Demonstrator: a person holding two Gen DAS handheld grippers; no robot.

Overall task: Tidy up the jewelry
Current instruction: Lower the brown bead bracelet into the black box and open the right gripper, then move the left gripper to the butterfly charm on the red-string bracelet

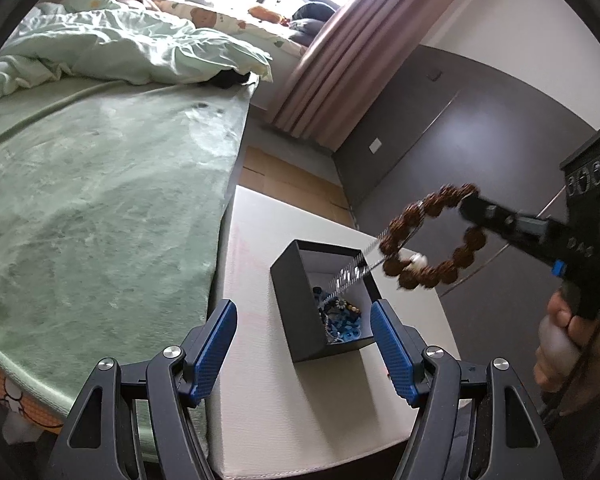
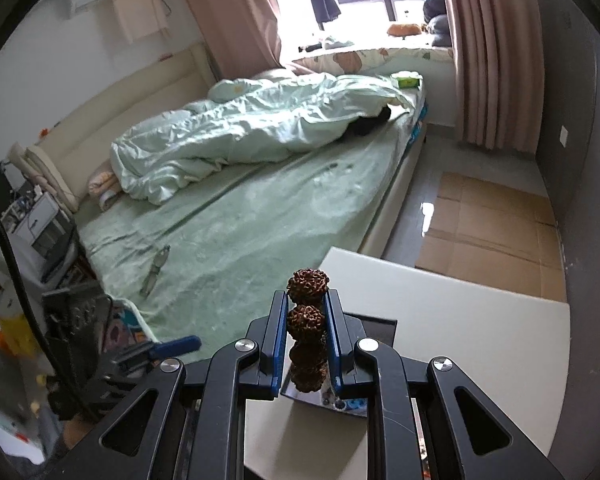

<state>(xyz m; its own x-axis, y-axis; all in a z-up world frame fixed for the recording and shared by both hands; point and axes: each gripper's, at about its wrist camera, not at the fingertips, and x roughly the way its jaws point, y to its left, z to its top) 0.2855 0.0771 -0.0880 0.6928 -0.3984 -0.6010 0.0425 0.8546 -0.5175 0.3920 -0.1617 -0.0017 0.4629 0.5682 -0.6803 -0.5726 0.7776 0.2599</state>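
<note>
My right gripper (image 1: 466,206) is shut on a brown bead bracelet (image 1: 428,240) with one white bead, held in the air above and right of an open black jewelry box (image 1: 296,300). In the right wrist view the bracelet's rough beads (image 2: 307,312) are pinched edge-on between the blue pads (image 2: 279,332) of my right gripper (image 2: 307,294). A silver chain (image 1: 352,274) hangs from the bracelet into the box, which holds blue and mixed jewelry (image 1: 342,320). My left gripper (image 1: 304,308) is open and empty, its fingers on either side of the box's near end.
The box stands on a white table (image 1: 260,400) beside a bed with a green sheet (image 1: 100,200) and rumpled duvet (image 1: 120,48). A small metal tool (image 2: 154,270) lies on the bed. Cardboard (image 2: 488,232) covers the floor by a grey wall.
</note>
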